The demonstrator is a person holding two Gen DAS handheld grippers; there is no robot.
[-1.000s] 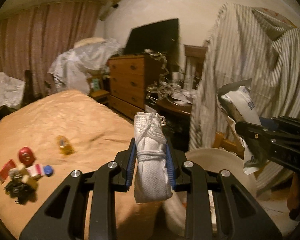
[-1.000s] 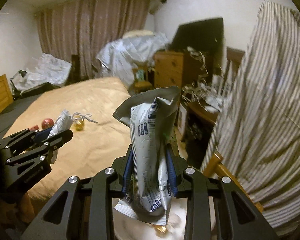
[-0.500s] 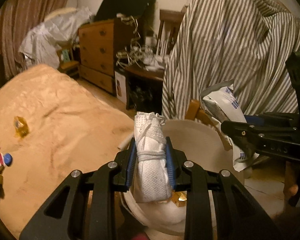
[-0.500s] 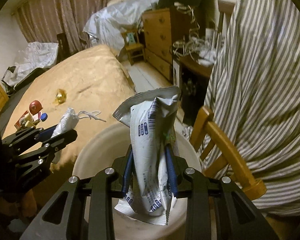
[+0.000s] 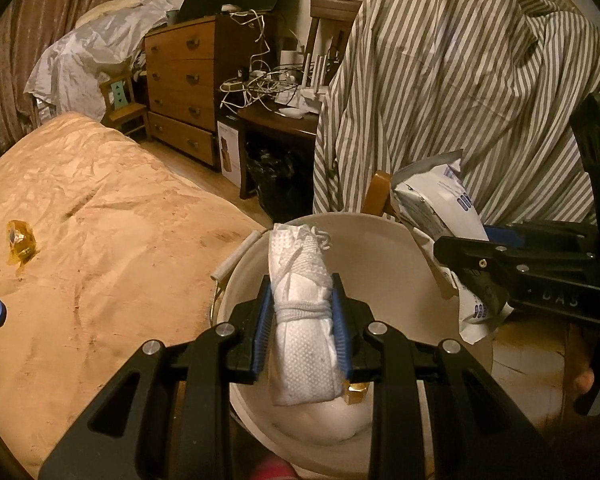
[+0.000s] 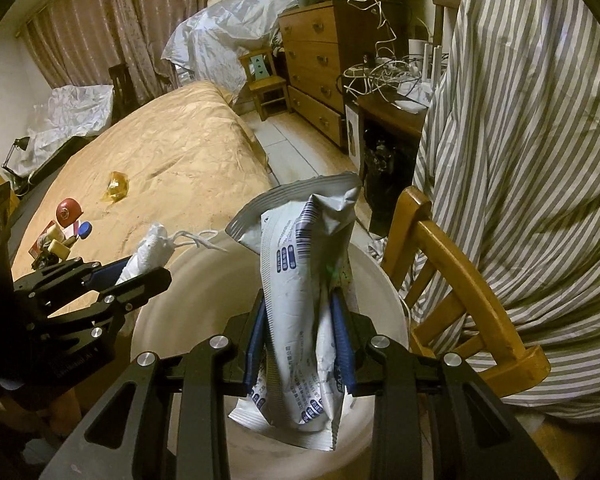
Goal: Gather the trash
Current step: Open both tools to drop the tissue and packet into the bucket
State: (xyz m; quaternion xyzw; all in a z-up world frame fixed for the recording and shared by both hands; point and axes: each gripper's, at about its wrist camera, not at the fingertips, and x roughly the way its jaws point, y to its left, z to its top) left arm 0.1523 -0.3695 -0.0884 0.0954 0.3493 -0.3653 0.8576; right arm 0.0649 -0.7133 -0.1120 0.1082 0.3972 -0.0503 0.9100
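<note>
My left tongs [image 5: 302, 332] clamp a white string-wrapped bundle [image 5: 304, 344] over the white bucket [image 5: 384, 264]; my right tongs [image 6: 302, 344] grip a crumpled printed pouch [image 6: 300, 300] above it too. A yellow wrapper [image 6: 116, 186] lies on the bed beyond the bucket.

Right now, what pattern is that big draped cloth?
Grey-and-white stripes on the draped cloth, clearest in the right wrist view.

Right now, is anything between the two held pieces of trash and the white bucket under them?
Nothing visible. The white pouch and the crumpled wrapper hang over the white bucket, whose open mouth is uncovered.
</note>
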